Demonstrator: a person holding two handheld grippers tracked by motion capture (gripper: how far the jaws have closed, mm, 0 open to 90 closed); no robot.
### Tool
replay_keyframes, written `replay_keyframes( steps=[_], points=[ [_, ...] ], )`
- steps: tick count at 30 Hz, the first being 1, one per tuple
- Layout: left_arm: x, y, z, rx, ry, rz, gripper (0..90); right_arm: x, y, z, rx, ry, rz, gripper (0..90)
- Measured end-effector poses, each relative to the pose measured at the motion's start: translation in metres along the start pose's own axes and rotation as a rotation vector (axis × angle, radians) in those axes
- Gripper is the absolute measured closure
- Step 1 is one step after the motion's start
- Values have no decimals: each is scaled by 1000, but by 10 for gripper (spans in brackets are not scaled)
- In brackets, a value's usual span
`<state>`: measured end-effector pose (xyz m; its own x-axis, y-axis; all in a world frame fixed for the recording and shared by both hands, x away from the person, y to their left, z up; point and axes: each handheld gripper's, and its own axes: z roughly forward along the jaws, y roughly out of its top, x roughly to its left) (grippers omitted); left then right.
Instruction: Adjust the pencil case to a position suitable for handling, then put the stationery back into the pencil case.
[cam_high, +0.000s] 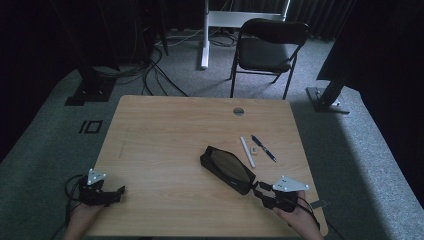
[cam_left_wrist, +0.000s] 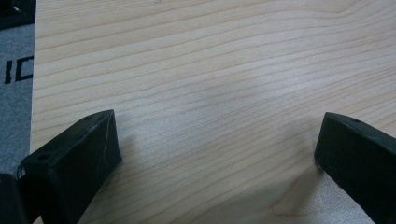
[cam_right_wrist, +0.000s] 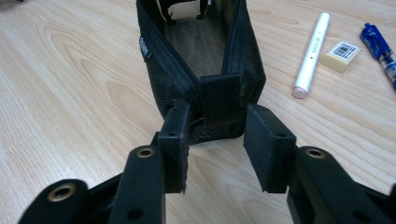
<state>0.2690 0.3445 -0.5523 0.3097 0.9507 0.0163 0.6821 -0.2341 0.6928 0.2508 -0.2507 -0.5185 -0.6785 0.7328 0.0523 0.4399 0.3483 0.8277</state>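
Right gripper: jaws parted, straddling the near-end tab of the open pencil case without pinching; marker beside the case awaits loading.

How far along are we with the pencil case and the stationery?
The pencil case already lies unzipped and open. The right gripper has its jaws around the case's near end tab, pads not pressing. The white marker, eraser and blue pen lie outside on the table. The left gripper rests open.
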Motion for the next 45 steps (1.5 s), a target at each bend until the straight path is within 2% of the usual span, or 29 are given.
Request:
replay_keyframes(
  steps=[3, 9, 13, 27, 32, 39, 45],
  points=[
    [0, 0, 0, 1, 0, 0, 3, -5, 0, -2, -3, -12, -3, 562],
    [0, 0, 0, 1, 0, 0, 3, -17, -2, -8, -45, -29, 42, 538],
    [0, 0, 0, 0, 0, 0, 3, -26, -4, -12, -69, -49, 66, 484],
    [0, 0, 0, 1, 0, 1, 3, -51, -3, -14, -81, -95, 83, 468],
    [0, 0, 0, 1, 0, 1, 3, -62, -4, -10, -80, -114, 99, 447],
    [0, 0, 0, -1, 0, -1, 3, -80, -4, 0, -73, -166, 117, 446],
    [0, 0, 0, -1, 0, -1, 3, -90, 2, 11, -87, -174, 125, 448]
  ],
)
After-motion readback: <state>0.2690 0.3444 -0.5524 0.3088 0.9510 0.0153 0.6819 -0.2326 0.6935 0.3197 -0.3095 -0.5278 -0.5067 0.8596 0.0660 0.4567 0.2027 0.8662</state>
